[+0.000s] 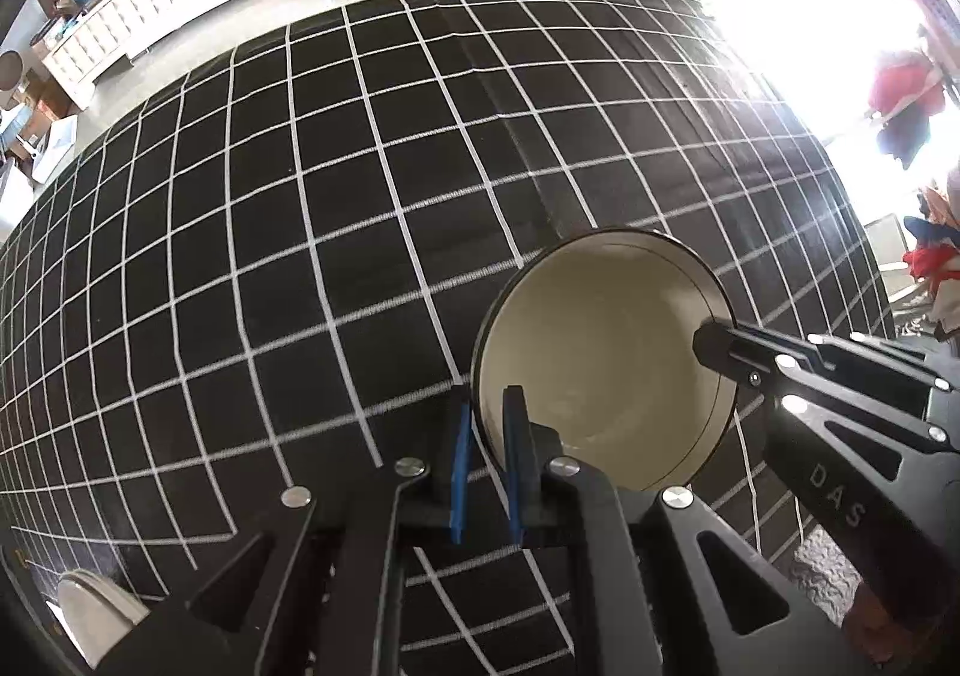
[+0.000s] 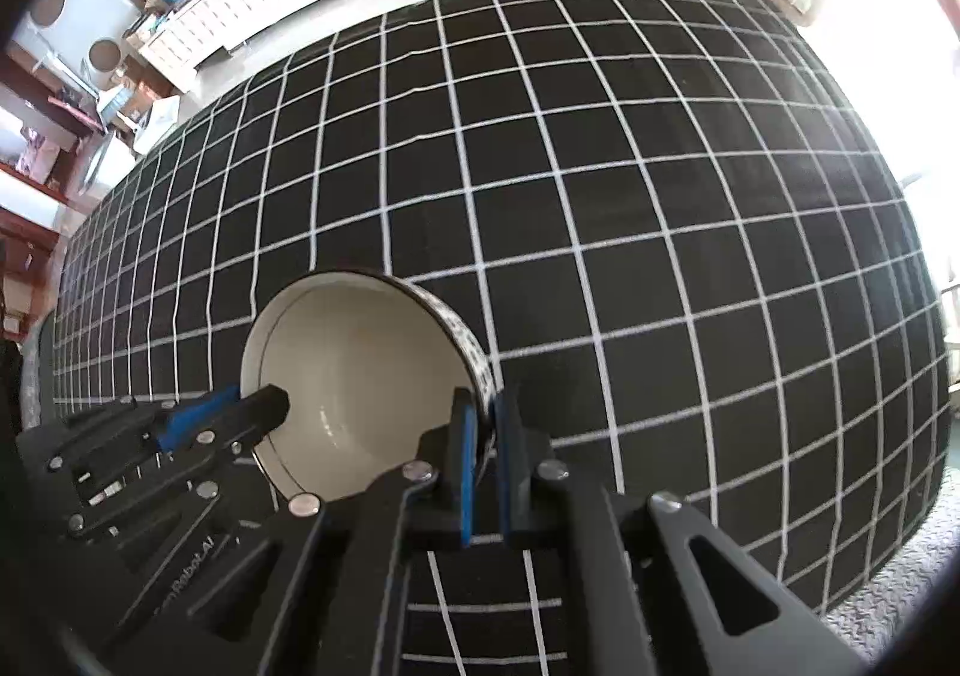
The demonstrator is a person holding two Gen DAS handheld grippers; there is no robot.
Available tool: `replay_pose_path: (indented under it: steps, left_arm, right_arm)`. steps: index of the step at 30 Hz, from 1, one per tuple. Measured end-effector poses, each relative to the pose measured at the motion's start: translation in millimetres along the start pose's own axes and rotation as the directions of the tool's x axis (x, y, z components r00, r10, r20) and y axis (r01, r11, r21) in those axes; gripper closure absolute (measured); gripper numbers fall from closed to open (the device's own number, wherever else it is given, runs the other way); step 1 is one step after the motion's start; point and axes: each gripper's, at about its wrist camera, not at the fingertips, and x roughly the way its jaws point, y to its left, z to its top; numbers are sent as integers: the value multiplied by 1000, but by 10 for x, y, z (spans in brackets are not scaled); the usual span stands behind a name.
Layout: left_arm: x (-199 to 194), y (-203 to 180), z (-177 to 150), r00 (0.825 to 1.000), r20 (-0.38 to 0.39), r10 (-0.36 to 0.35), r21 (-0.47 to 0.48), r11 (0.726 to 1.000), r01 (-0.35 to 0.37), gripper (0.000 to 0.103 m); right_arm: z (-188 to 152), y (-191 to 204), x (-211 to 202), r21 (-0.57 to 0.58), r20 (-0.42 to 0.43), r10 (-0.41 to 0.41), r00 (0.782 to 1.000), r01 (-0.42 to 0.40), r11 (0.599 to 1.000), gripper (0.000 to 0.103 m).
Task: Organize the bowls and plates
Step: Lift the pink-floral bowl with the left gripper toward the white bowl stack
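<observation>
The left gripper point(image 1: 487, 406) is a black angular frame with triangular cut-outs, round silver screw heads at its joints and bright blue pads lining the inner faces of its two fingers. The right gripper point(image 2: 485, 412) is built the same way, with black fingers, blue pads point(image 2: 464, 472) and silver screws. One frame bears the pale letters "DAS" and the other a partly readable word ending in "Robot.AI".

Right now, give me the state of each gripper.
Left gripper: closed on the rim of the bowl.
Right gripper: closed on the opposite rim of the same bowl.
</observation>
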Motion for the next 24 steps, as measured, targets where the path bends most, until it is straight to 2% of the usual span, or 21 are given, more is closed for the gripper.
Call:
replay_pose_path:
  steps: [11,24]
  left_arm:
    - [-673,145,-422,997,76,-24,-15,1000,26,95]
    - [-1345,732,-1052,988,154,-13,-85,996,26,95]
  right_arm:
    - [-277,337,-546,-20,58,6,998,-5,1000,93]
    - [-574,1050,-893,-118,101,28,994,-16,993,94]
